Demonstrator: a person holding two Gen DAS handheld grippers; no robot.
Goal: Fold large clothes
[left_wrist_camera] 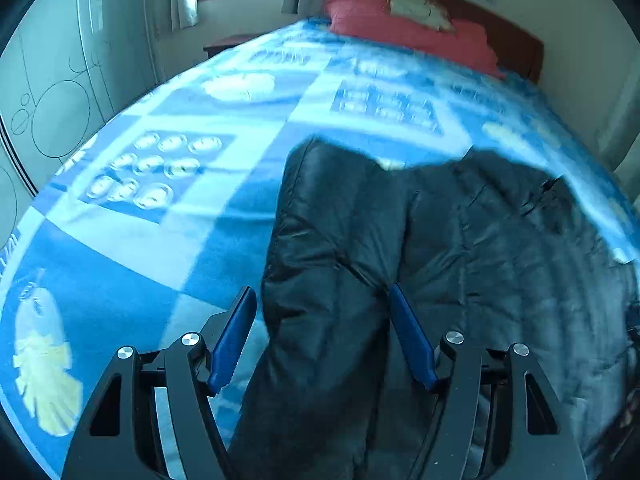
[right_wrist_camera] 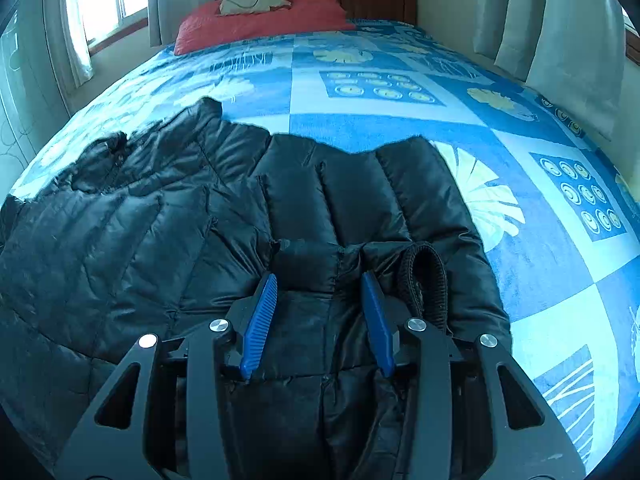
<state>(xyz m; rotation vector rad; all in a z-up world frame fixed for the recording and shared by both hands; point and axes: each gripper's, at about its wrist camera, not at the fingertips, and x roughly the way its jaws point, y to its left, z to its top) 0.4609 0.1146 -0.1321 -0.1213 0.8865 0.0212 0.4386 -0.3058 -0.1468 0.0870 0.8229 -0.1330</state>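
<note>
Black puffer jacket (right_wrist_camera: pixel 168 220) spread on a bed, both grippers open over it.

The jacket is shiny, quilted in padded panels, and lies rumpled on the blue patterned blanket (right_wrist_camera: pixel 400 128). The left gripper (left_wrist_camera: pixel 322 300) stands wide apart, a folded length of the jacket running up between its jaws, with no sign of the pads pressing it. The right gripper (right_wrist_camera: pixel 320 284) is partly open above the quilting, holding nothing; a ribbed black cuff (right_wrist_camera: pixel 430 276) sits just right of it.
</note>
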